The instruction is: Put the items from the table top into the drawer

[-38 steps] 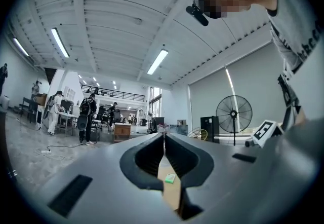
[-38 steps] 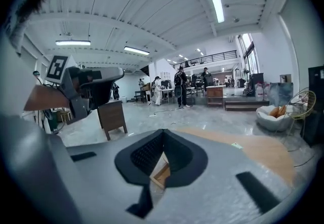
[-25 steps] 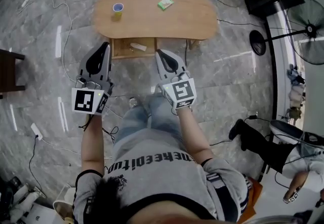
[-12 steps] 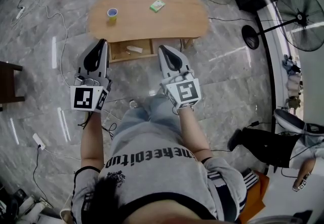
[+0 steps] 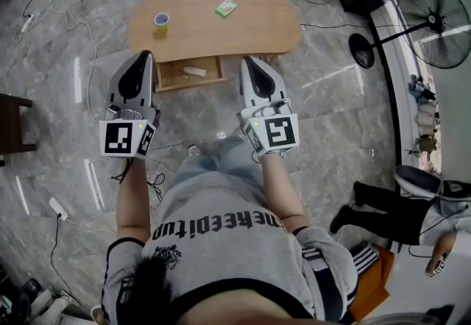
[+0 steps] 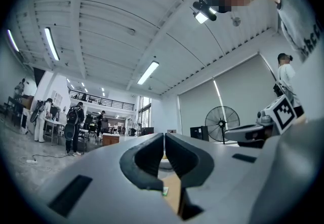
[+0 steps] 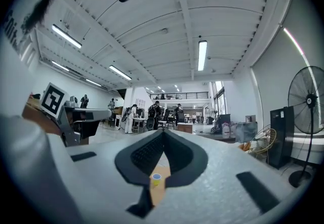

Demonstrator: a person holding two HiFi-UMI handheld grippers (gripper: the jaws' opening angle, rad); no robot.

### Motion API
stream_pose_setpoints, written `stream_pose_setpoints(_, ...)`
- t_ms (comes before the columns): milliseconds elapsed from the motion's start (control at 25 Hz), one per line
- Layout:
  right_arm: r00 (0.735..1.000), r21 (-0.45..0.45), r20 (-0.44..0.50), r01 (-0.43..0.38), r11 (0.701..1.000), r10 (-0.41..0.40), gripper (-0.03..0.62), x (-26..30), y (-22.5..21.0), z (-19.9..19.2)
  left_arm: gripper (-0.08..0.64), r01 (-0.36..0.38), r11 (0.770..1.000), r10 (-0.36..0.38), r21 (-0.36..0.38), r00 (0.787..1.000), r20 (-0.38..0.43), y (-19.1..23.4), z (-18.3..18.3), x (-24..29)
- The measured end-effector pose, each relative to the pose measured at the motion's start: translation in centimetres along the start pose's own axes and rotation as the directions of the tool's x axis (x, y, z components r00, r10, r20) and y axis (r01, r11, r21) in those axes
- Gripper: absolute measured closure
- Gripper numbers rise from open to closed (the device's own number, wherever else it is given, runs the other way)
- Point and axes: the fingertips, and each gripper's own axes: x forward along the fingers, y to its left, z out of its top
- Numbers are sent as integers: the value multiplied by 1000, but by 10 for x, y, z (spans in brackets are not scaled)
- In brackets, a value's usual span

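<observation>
An oval wooden table (image 5: pixel 257 26) stands ahead of me in the head view. On it are a yellow cup with a blue rim (image 5: pixel 160 21) and a green packet (image 5: pixel 226 8). Its drawer (image 5: pixel 168 75) is pulled open at the front, with a white item (image 5: pixel 193 70) inside. My left gripper (image 5: pixel 143 57) is shut and empty, held in the air left of the drawer. My right gripper (image 5: pixel 248 62) is shut and empty to the drawer's right. In the right gripper view the cup (image 7: pixel 156 180) shows below the closed jaws; in the left gripper view the packet (image 6: pixel 164 191) does.
Standing fans (image 5: pixel 441 29) and a black base (image 5: pixel 360 51) are at the right. Cables (image 5: pixel 73 15) trail over the marble floor at the left, near a dark stool (image 5: pixel 11 121). Another person (image 5: pixel 397 209) stands at the lower right.
Both grippers have risen, the right one more, and their tips now sit level with the drawer front in the head view. Both stayed shut.
</observation>
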Motion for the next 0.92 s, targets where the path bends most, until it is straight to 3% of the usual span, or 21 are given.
stream_pose_setpoints(920, 998, 10, 24, 51, 999, -51, 595, -7, -12, 11, 549, 25, 1000, -25, -9, 1000, 11, -8, 6, 3)
